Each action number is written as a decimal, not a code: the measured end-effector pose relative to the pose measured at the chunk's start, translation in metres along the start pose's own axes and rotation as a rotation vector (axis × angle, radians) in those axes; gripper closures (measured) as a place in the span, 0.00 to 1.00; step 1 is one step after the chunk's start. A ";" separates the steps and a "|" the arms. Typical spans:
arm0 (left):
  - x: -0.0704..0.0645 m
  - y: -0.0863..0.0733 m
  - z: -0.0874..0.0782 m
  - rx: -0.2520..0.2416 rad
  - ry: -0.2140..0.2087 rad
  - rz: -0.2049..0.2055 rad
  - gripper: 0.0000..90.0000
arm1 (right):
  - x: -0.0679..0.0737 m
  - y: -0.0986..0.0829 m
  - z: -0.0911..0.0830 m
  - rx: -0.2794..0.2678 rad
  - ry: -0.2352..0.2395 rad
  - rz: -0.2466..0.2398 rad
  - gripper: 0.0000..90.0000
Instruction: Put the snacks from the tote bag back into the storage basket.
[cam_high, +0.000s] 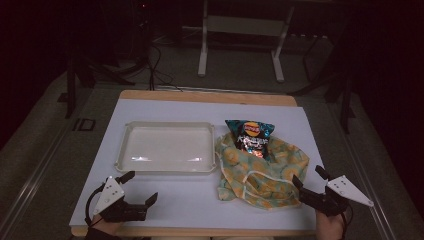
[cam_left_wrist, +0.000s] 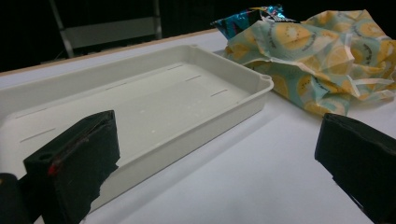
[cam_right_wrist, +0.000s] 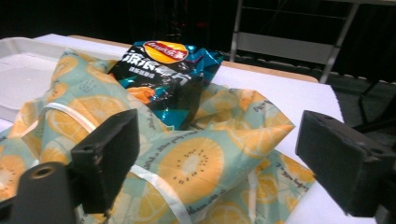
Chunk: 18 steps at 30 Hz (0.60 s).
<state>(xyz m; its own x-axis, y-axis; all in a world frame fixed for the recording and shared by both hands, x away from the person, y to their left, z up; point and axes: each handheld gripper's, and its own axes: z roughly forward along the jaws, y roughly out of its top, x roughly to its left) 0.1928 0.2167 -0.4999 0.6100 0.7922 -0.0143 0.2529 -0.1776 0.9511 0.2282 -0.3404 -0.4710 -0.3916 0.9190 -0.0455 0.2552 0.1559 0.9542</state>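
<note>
Chip bag (cam_high: 250, 135) lies half tucked in the crumpled fruit-print cloth bag (cam_high: 260, 172) on the white table (cam_high: 200, 200), just right of the cream tray (cam_high: 167, 147). Right gripper (cam_high: 311, 180) hovers at the cloth's near edge, jaws spread. Left gripper (cam_high: 142, 189) rests before the tray, jaws spread too.

Room: you sit in a dark room with black walls.
Floor (cam_high: 240, 65): grey, with black cables (cam_high: 155, 62) lying on it.
Furniture: white frame legs (cam_high: 202, 50) stand behind your desk (cam_high: 200, 200).
</note>
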 end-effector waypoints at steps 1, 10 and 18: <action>-0.001 0.000 0.001 -0.005 -0.007 0.005 0.00 | 0.000 0.000 -0.001 -0.006 -0.005 -0.001 0.15; -0.009 0.002 0.009 0.006 -0.052 0.042 0.00 | -0.003 -0.001 -0.005 0.102 0.047 0.075 0.12; -0.009 0.002 0.010 0.021 -0.047 0.038 0.00 | 0.002 0.007 -0.005 0.128 0.053 0.057 0.12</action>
<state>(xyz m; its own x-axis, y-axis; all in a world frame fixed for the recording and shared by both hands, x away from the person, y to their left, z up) 0.1956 0.2035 -0.5010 0.6543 0.7562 0.0066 0.2447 -0.2199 0.9443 0.2247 -0.3392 -0.4629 -0.4187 0.9077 0.0264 0.3872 0.1521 0.9093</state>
